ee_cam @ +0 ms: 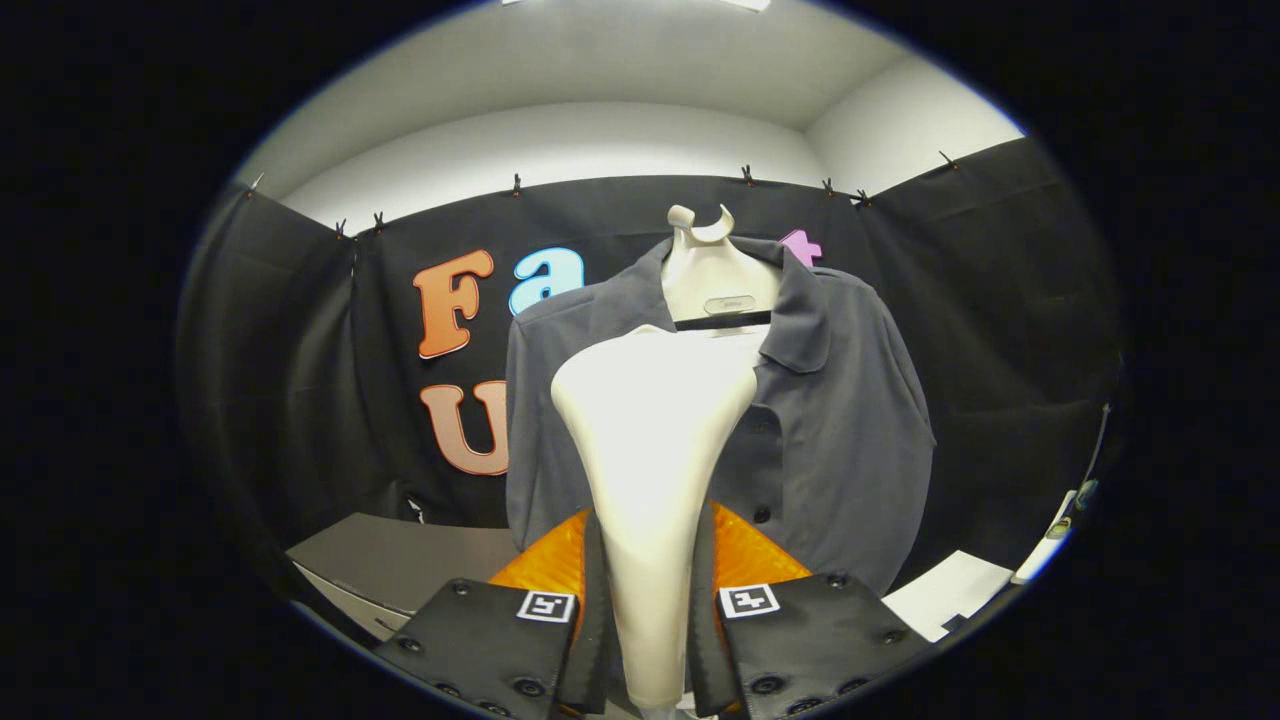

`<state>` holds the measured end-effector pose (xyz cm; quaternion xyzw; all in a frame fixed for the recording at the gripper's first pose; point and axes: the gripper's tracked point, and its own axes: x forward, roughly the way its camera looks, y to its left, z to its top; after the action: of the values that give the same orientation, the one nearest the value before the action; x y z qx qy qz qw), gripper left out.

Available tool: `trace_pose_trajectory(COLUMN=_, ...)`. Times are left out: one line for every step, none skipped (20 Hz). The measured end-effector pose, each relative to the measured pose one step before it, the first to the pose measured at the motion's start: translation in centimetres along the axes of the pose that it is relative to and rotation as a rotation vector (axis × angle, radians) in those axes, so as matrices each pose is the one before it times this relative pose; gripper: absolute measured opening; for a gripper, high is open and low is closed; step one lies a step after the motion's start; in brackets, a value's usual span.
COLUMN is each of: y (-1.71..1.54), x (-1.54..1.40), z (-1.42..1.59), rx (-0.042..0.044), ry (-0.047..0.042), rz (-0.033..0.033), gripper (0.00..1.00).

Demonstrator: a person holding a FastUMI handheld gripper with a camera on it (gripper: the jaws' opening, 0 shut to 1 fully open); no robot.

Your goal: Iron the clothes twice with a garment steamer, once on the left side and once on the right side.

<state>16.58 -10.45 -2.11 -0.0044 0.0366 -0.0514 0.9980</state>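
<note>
Your tongs (pixel 648 640) point level at the shirt (pixel 830 420), clenched on the steamer's (pixel 650 450) handle; its head rises upright just ahead of the fingers, before the shirt's front; the shirt hangs on a hanger (pixel 705 270) above the desk (pixel 400 560).

You are looking out from the camera riding on the gripper (pixel 648 600), forward along its two fingers and slightly upward. It sits close behind the steamer (pixel 650 450) clamped between them, faces the shirt (pixel 830 420) on its hanger (pixel 712 270) near ahead, with the booth's cloth wall (pixel 300 380) beyond.
</note>
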Motion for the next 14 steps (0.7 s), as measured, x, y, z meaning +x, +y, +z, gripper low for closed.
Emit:
trace_pose_trajectory(y=-0.253, x=0.610, z=0.128, rx=-0.00241, ry=-0.00435, rz=0.00373, gripper=0.39)
trace_pose_trajectory(y=-0.360, x=0.702, z=0.147, rx=-0.00090, ry=-0.00386, rz=0.00369, gripper=0.39)
trace_pose_trajectory(y=-0.294, x=0.662, z=0.041, rx=0.00109, ry=-0.00200, rz=0.00243, gripper=0.39)
trace_pose_trajectory(y=-0.254, x=0.652, z=-0.055, rx=0.00139, ry=-0.00039, rz=0.00200, gripper=0.39)
trace_pose_trajectory(y=-0.210, x=0.653, z=-0.149, rx=-0.00381, ry=0.00593, rz=0.00538, gripper=0.39)
trace_pose_trajectory(y=-0.136, x=0.401, z=-0.189, rx=-0.00275, ry=0.00316, rz=0.00235, gripper=0.39)
trace_pose_trajectory(y=-0.124, x=0.379, z=-0.134, rx=-0.00186, ry=-0.00056, rz=0.00400, gripper=0.39)
trace_pose_trajectory(y=-0.175, x=0.391, z=-0.256, rx=-0.00036, ry=0.00444, rz=0.00457, gripper=0.39)
trace_pose_trajectory(y=0.071, x=0.287, z=-0.163, rx=0.00334, ry=0.00088, rz=0.00766, gripper=0.39)
trace_pose_trajectory(y=0.078, x=0.119, z=-0.101, rx=0.00143, ry=-0.00071, rz=0.00614, gripper=0.39)
trace_pose_trajectory(y=-0.024, x=0.235, z=-0.420, rx=-0.00277, ry=0.00765, rz=0.00354, gripper=0.39)
trace_pose_trajectory(y=-0.061, x=0.218, z=-0.320, rx=-0.00271, ry=0.00401, rz=0.00413, gripper=0.39)
trace_pose_trajectory(y=0.063, x=0.018, z=-0.421, rx=-0.00153, ry=0.00364, rz=0.00508, gripper=0.39)
trace_pose_trajectory(y=0.018, x=0.073, z=-0.470, rx=-0.00312, ry=0.00796, rz=0.00373, gripper=0.39)
